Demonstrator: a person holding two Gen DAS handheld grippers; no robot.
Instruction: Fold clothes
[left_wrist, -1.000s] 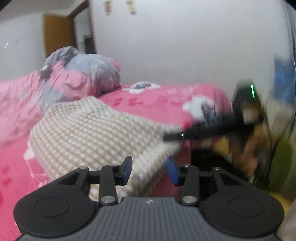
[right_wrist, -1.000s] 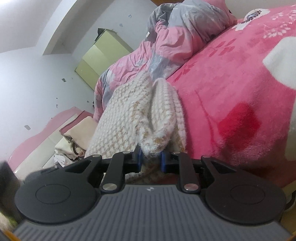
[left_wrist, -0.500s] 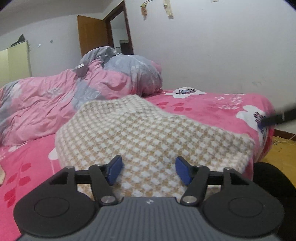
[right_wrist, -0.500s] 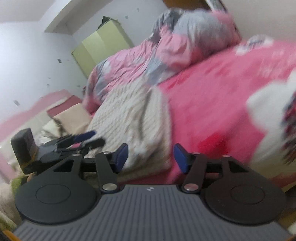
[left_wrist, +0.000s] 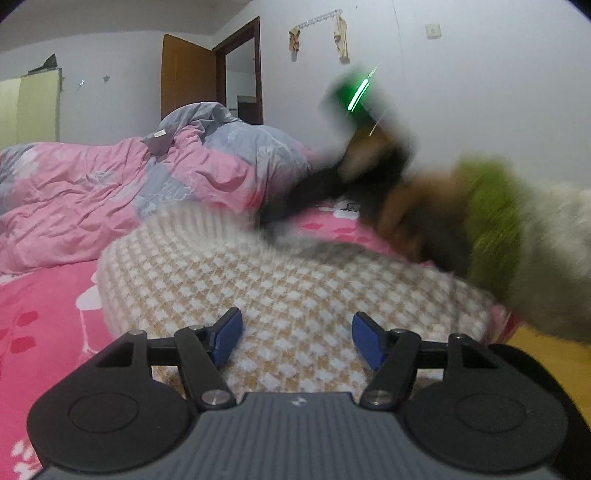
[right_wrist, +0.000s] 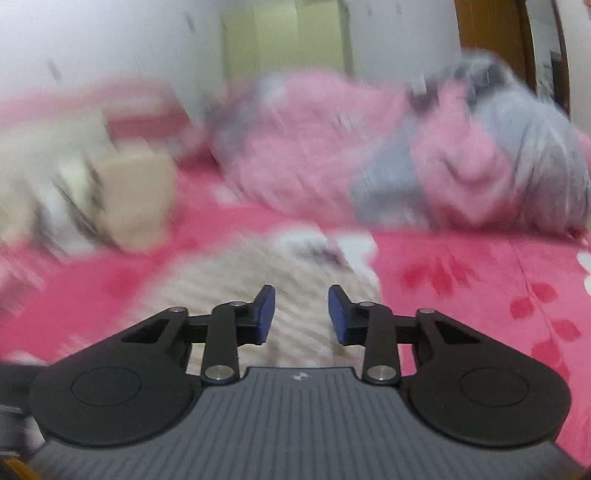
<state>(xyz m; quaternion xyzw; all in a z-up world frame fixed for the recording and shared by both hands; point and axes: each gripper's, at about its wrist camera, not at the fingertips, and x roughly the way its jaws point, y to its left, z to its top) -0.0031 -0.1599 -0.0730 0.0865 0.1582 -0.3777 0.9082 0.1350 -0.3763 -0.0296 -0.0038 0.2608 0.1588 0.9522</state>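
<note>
Checked sweater (left_wrist: 295, 280) on pink bed (left_wrist: 40, 314), left gripper (left_wrist: 297, 339) and right gripper (right_wrist: 301, 310) both spread, empty (right view blurred)

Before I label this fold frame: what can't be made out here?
- Left wrist view: right gripper and hand, smeared by motion.
- Right wrist view: pile beside the quilt, blurred.
- Checked garment: near edge hidden behind the left gripper; type unclear.

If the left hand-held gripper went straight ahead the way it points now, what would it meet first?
Most likely the checked knit garment: it fills the view between and beyond the open jaws of the left hand-held gripper, though depth is hard to judge.
</note>
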